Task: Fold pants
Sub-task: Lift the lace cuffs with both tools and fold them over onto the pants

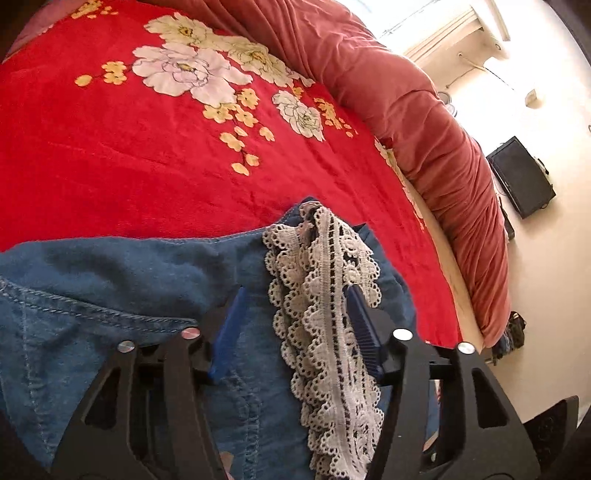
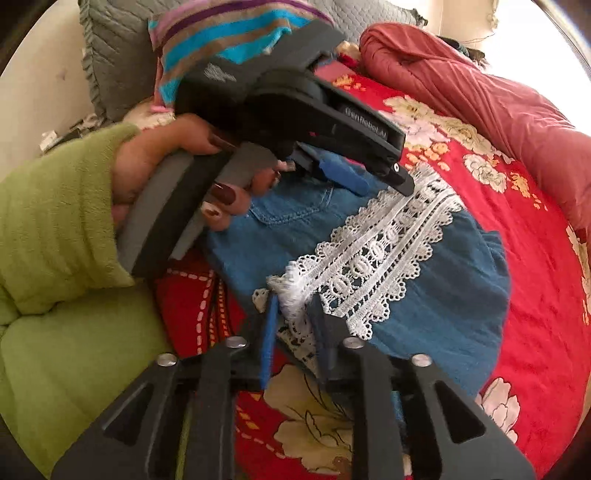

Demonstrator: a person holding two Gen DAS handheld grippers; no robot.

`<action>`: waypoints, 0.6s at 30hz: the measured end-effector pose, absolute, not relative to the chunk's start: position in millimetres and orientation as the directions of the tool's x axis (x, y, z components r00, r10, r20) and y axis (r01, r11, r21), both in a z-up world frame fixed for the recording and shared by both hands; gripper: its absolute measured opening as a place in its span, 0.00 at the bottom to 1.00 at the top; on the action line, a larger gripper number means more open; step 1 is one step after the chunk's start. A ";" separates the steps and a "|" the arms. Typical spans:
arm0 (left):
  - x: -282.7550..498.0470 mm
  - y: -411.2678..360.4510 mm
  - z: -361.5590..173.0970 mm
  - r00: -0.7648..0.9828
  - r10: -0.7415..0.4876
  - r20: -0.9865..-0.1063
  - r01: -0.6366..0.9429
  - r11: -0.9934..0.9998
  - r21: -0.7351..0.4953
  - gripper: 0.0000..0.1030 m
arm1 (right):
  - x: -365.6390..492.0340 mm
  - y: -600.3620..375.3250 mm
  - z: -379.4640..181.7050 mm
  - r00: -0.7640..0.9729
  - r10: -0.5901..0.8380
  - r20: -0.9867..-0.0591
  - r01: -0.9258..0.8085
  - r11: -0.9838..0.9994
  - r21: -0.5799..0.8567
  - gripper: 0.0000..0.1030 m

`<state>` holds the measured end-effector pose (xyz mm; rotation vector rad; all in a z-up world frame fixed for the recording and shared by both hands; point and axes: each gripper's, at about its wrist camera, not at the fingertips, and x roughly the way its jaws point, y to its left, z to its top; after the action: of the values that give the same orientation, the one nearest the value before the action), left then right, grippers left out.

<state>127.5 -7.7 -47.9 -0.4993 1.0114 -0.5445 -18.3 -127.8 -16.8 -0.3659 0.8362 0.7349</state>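
Observation:
Blue denim pants [image 1: 129, 295] with a white lace trim [image 1: 325, 317] lie bunched on the red floral bedspread [image 1: 147, 166]. My left gripper [image 1: 295, 295] is open, its blue pads on either side of the denim and lace. In the right wrist view the pants [image 2: 424, 295] lie folded, with the lace trim [image 2: 388, 243] across them. My right gripper [image 2: 291, 299] is nearly closed around the frayed end of the lace [image 2: 291, 284]. The left gripper [image 2: 343, 173], held by a hand in a green sleeve [image 2: 55, 229], rests on the far end of the pants.
A rolled pink-red duvet [image 1: 424, 129] runs along the bed's far edge. A grey pillow [image 2: 114, 55] and a striped cloth [image 2: 229, 33] lie at the head. A black box [image 1: 521, 177] stands on the floor beyond the bed.

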 end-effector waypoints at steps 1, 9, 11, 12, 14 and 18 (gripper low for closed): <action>130.2 -11.2 -47.5 0.416 -0.634 -0.652 0.192 0.762 -0.619 0.54 | -20.5 -129.6 -15.5 0.445 0.453 -0.772 -0.719 0.695 -0.007 0.36; 160.5 -37.0 -50.8 0.369 -0.567 -0.736 0.122 0.815 -0.567 0.47 | -18.8 -128.4 -28.0 0.442 0.449 -0.777 -0.722 0.692 -0.010 0.23; 165.7 -45.0 -46.9 0.372 -0.538 -0.756 0.129 0.837 -0.532 0.14 | -16.9 -133.9 -27.7 0.427 0.480 -0.766 -0.721 0.692 0.031 0.18; 166.5 -45.9 -45.3 0.371 -0.548 -0.749 0.135 0.831 -0.540 0.09 | -15.2 -137.5 -27.1 0.420 0.494 -0.761 -0.719 0.693 0.053 0.16; 162.8 -48.6 -36.0 0.390 -0.563 -0.729 0.163 0.821 -0.546 0.09 | -15.2 -142.6 -23.2 0.420 0.515 -0.747 -0.714 0.696 0.078 0.16; 139.5 -41.0 -4.9 0.479 -0.578 -0.661 0.244 0.811 -0.532 0.09 | -23.2 -148.1 -7.1 0.428 0.562 -0.707 -0.735 0.672 0.090 0.16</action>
<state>139.5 -41.0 -4.9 -0.3938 0.9465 -0.5173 -23.2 -148.1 -7.1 -0.2474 0.7800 0.8202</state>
